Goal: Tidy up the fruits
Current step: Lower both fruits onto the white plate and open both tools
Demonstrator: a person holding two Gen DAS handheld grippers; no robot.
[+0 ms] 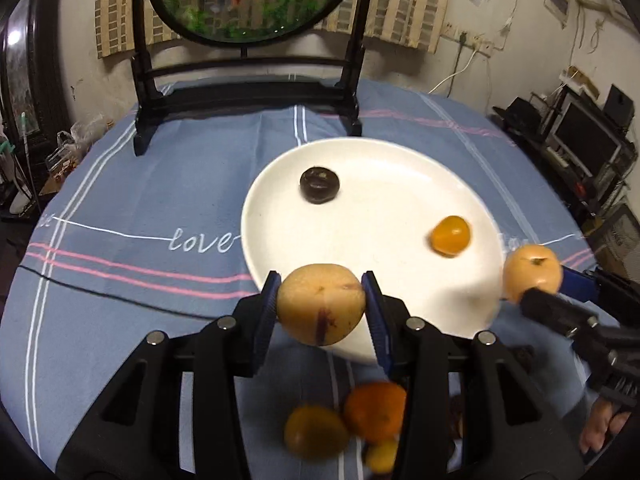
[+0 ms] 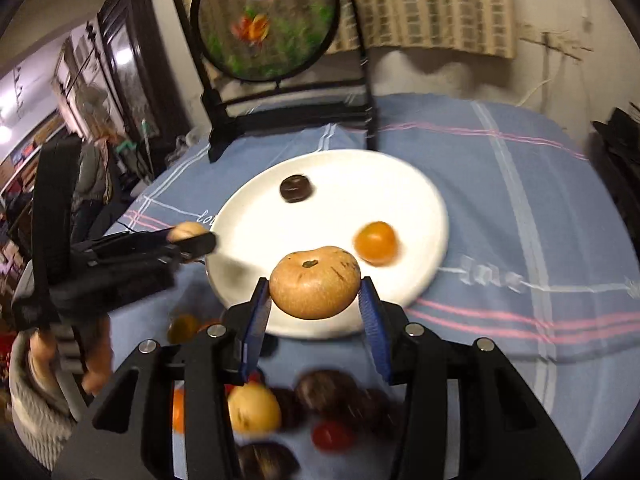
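My left gripper (image 1: 321, 304) is shut on a yellow-brown fruit (image 1: 321, 308) and holds it over the near rim of the white plate (image 1: 360, 280). My right gripper (image 2: 314, 292) is shut on a tan round fruit (image 2: 314, 282) above the plate's near edge (image 2: 248, 216); it also shows in the left wrist view (image 1: 532, 270). On the plate lie a dark plum (image 1: 319, 185) (image 2: 295, 188) and a small orange fruit (image 1: 451, 235) (image 2: 376, 242). Several loose fruits (image 1: 344, 420) (image 2: 280, 404) lie on the cloth below the grippers.
A blue striped tablecloth (image 1: 140, 200) covers the round table. A black-framed round goldfish screen (image 1: 248, 0) stands behind the plate. Shelves with electronics (image 1: 580, 132) are at the right. A person's hand (image 2: 96, 352) holds the left gripper.
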